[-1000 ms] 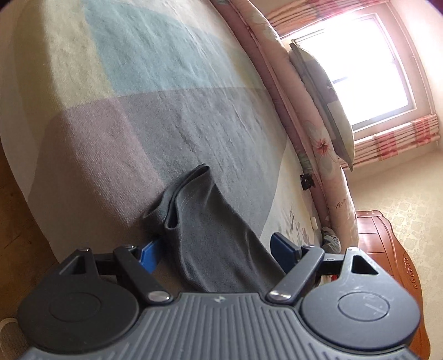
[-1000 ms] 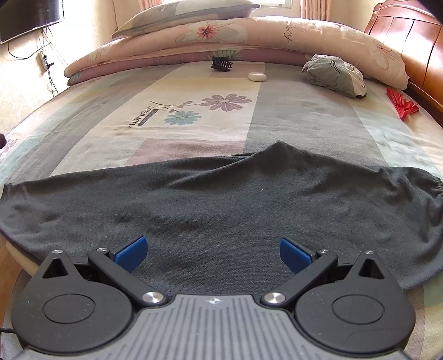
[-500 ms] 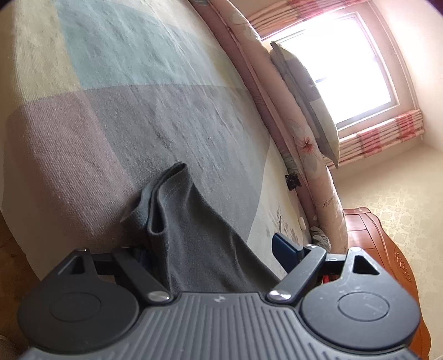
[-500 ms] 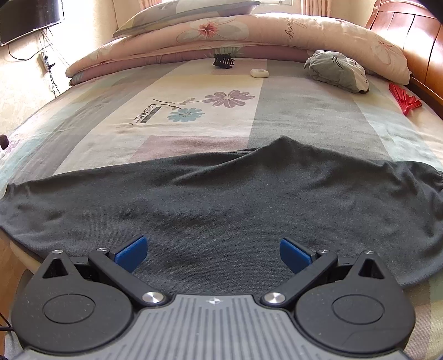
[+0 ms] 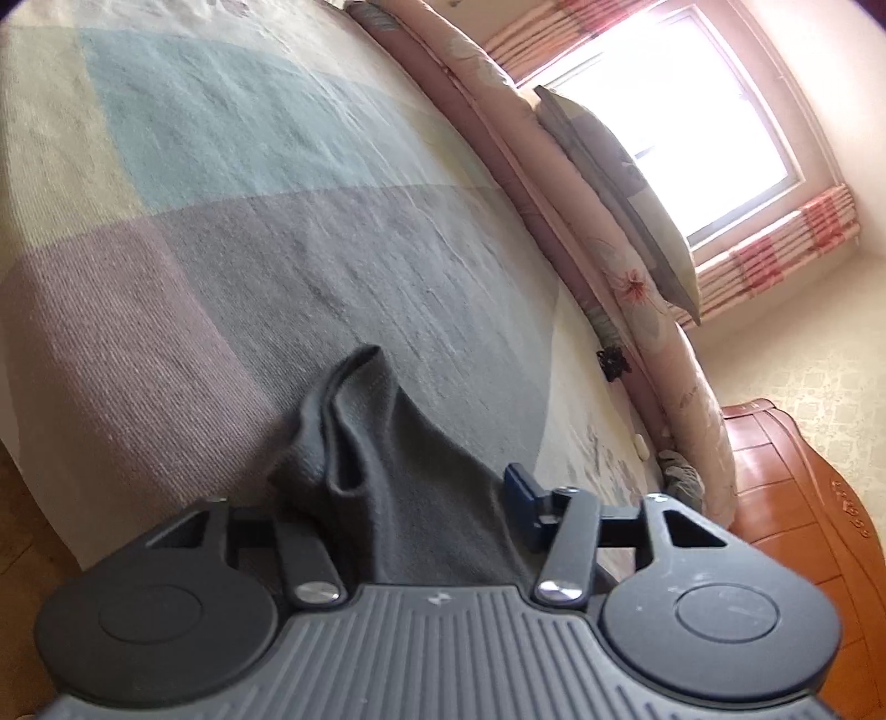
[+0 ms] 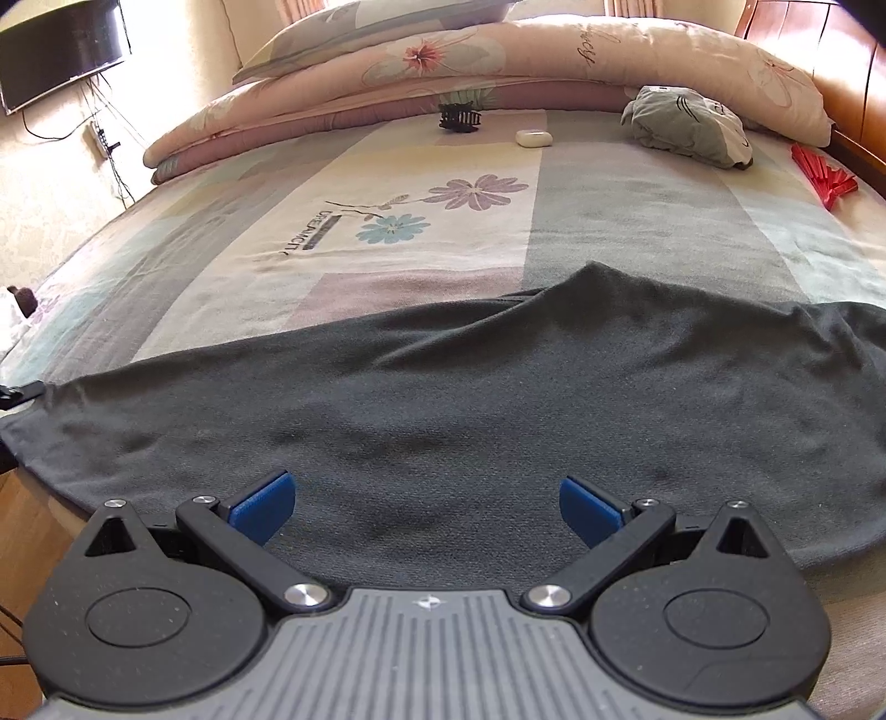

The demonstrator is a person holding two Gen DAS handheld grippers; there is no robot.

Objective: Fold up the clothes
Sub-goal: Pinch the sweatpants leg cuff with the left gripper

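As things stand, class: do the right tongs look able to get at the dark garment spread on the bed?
Probably yes. The right tongs are open just above the dark garment, with no object between the blue fingers and the cloth. The black hair clip and white case lie far behind.

Home bedroom. Wide bed under patchwork floral bedspread, rolled pink quilt and pillow along far side. Carved wooden headboard, sunlit window with striped pink curtains, wall-mounted TV, hair clip on bedspread.
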